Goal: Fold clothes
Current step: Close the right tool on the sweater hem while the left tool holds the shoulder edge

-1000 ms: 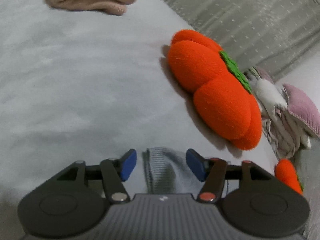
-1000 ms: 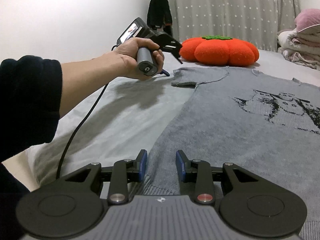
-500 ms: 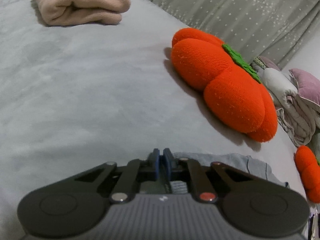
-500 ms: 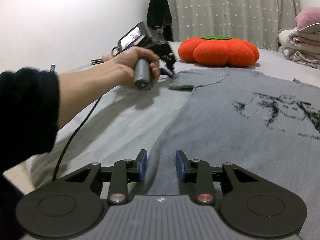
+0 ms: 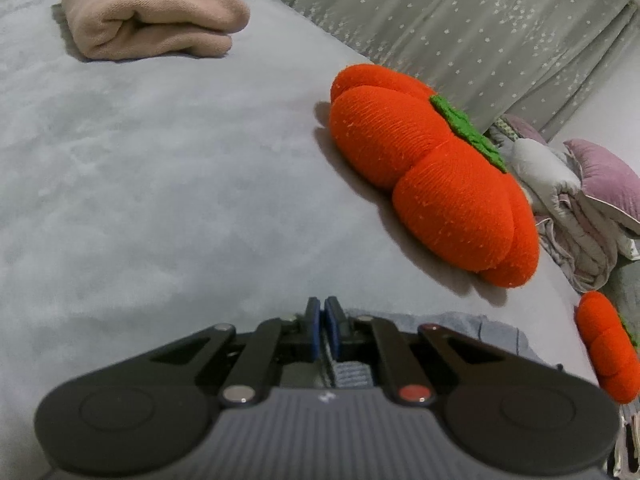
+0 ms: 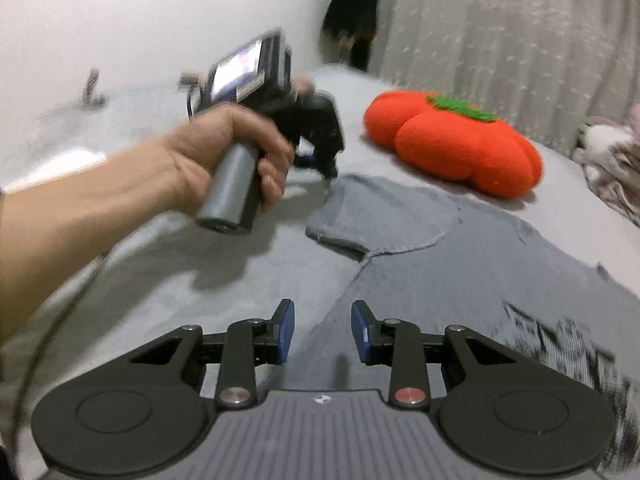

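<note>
A grey T-shirt with a dark print lies flat on the grey bed. Its left sleeve points toward the orange cushion. In the left wrist view, my left gripper is shut on the sleeve's ribbed cuff, and the sleeve cloth trails to the right behind the fingers. In the right wrist view, a hand holds that left gripper at the sleeve's end. My right gripper is open, low over the shirt's side edge, with nothing between its fingers.
A large orange pumpkin cushion sits just beyond the sleeve, with a smaller one at the right edge. A folded pink garment lies at the far left. Piled bedding and a dotted curtain lie behind.
My left gripper closed on the sleeve cuff and stays shut on it. My right gripper, still open, has swung along the shirt's edge toward the sleeve, and its view is blurred.
</note>
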Demonstrator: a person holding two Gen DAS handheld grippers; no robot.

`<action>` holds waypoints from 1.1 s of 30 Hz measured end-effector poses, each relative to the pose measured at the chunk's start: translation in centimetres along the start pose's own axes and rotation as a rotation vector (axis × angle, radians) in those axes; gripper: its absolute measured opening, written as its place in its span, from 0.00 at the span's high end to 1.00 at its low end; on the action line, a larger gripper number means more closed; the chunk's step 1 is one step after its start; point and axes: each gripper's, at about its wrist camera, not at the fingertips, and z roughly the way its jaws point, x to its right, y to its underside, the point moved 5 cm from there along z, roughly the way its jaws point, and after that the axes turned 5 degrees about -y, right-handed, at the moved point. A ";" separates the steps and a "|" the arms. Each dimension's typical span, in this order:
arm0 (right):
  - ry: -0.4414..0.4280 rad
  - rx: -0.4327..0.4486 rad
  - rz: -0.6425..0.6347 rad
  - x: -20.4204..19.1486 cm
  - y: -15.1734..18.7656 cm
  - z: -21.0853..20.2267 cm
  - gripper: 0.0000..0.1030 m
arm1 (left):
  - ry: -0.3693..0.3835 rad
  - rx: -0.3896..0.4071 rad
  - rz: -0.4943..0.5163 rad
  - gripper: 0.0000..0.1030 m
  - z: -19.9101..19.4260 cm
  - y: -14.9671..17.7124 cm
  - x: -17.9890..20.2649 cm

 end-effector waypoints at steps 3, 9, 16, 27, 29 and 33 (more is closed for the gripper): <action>0.018 -0.042 -0.100 0.1 -1.5 2.8 0.70 | 0.015 0.000 -0.007 0.95 -0.1 -0.2 -0.1; 0.074 -0.125 -0.274 0.3 -3.6 7.9 0.70 | 0.025 -0.045 -0.039 0.95 0.5 -0.1 -1.4; 0.114 -0.090 -0.406 -0.5 -3.8 10.7 0.69 | 0.051 -0.064 -0.046 0.95 0.7 -0.4 -2.0; 0.063 -0.053 -0.344 -0.2 -5.1 13.1 0.94 | 0.081 -0.092 -0.089 0.95 1.1 -1.2 -2.4; 0.063 -0.019 -0.296 0.2 -5.4 12.4 0.94 | 0.086 -0.096 -0.091 0.95 1.1 -1.3 -2.1; 0.037 0.048 -0.132 2.1 -6.0 11.0 0.94 | 0.118 -0.125 -0.115 0.91 1.0 -1.3 -2.0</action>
